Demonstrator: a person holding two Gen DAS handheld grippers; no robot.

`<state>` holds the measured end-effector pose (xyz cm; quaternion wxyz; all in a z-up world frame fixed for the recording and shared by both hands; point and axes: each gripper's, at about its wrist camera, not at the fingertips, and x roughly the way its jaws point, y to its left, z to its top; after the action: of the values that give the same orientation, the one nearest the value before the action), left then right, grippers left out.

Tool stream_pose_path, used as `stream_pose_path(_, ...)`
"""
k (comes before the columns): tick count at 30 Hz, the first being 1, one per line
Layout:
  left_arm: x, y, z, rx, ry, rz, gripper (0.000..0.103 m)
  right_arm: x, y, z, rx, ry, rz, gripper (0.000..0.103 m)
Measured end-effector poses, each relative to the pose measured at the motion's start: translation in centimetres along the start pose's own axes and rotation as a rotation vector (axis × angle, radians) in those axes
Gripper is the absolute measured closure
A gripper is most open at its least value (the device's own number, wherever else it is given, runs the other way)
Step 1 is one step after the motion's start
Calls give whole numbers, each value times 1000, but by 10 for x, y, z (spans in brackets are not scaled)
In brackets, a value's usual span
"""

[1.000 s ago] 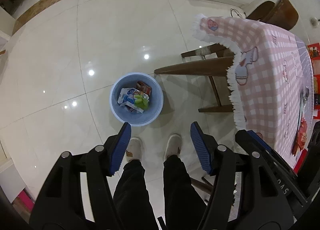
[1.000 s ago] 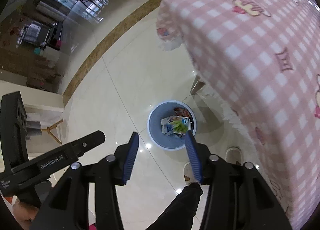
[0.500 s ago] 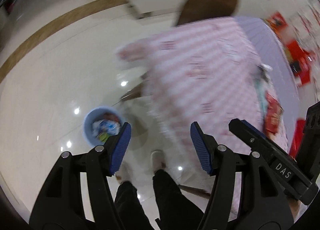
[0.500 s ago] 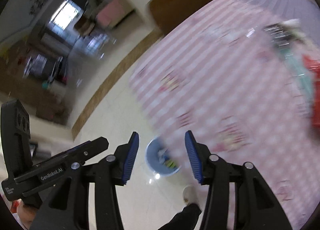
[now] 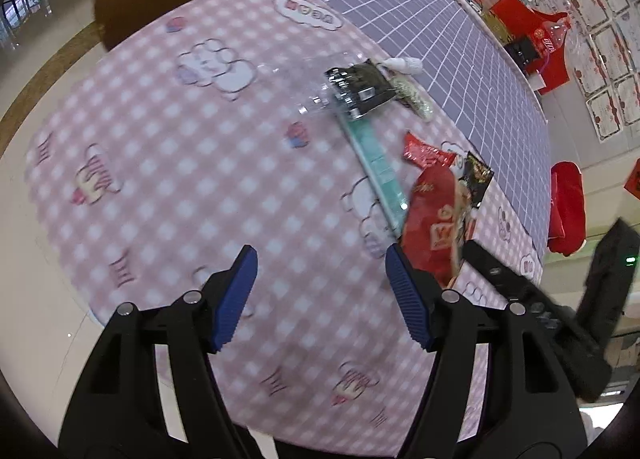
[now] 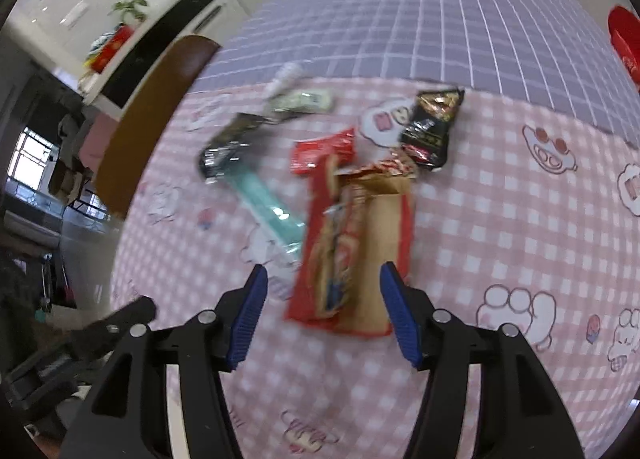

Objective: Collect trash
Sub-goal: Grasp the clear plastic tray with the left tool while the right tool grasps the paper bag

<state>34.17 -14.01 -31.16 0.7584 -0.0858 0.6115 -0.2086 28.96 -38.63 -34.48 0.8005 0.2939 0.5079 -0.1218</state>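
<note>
Swung away from the blue bin on the floor, seen a second earlier with wrappers already in it, and up over the pink-and-white checked tablecloth (image 6: 500, 219). Bin gone from both views now; litter on the table in its place. Left gripper (image 5: 318, 279) empty above bare cloth, jaws apart and just widened further, nothing between them. Right gripper (image 6: 320, 291) likewise empty, jaws apart and just opened wider, hovering over the near end of the large red-and-tan flattened snack bag (image 6: 356, 243), pads clear of it. To the left of that bag, a long teal plastic packet (image 6: 268, 211); farther left, a black-and-silver foil wrapper (image 6: 224, 147); on the far side, a small red foil wrapper (image 6: 320, 149) and a black-and-gold foil sachet (image 6: 432, 131); beyond those, a pale green speckled packet (image 6: 304, 101) near the lilac grid cloth (image 6: 400, 19). Probably back for another load: one lot binned, several pieces left. Red bag the likely next pick for the right gripper, flat and so awkward to pinch.
</note>
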Motion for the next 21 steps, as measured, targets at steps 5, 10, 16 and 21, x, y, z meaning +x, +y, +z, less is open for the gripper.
stream_pose_path(5, 10, -5, 17, -51, -12, 5, 34, 28, 3, 11, -44, 36, -1, 49)
stream_pose_path(10, 18, 4, 36, -125, -39, 6, 34, 38, 4, 18, -99, 53, 29, 81)
stream_pose_path(16, 30, 15, 60, -220, -77, -11, 34, 15, 17, 30, -188, -19, 69, 85)
stream_pose_path(21, 56, 21, 77, -259, -52, 0, 34, 9, 32, 49, -233, -63, 89, 85)
